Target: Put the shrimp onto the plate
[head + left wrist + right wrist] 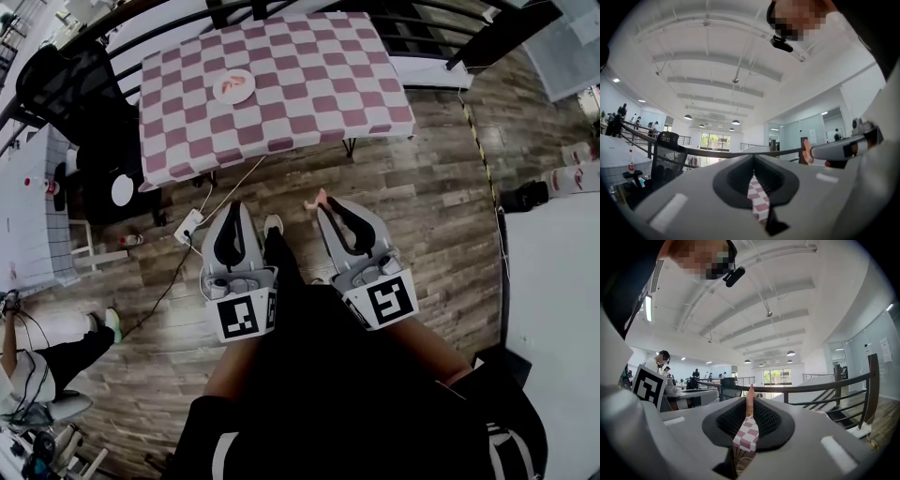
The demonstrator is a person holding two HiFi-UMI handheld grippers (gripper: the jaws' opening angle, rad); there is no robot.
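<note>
A white plate (233, 86) with an orange-pink shrimp (238, 83) on it lies on the table with a pink-and-white checked cloth (281, 103), far ahead of both grippers. My right gripper (322, 202) is shut on another pink shrimp (314, 200), which pokes out past its tips (750, 399). Seen from the left gripper, that shrimp (806, 151) sticks out of the right gripper (843, 147). My left gripper (234, 208) hangs beside it, shut and holding nothing (753, 161). Both are held low over the wooden floor, short of the table's near edge.
A black office chair (66, 84) and a white counter (28, 206) stand at the left. A power strip (190, 225) and its cable lie on the floor before the table. A black railing (281, 7) runs behind the table. A seated person (37, 361) is at lower left.
</note>
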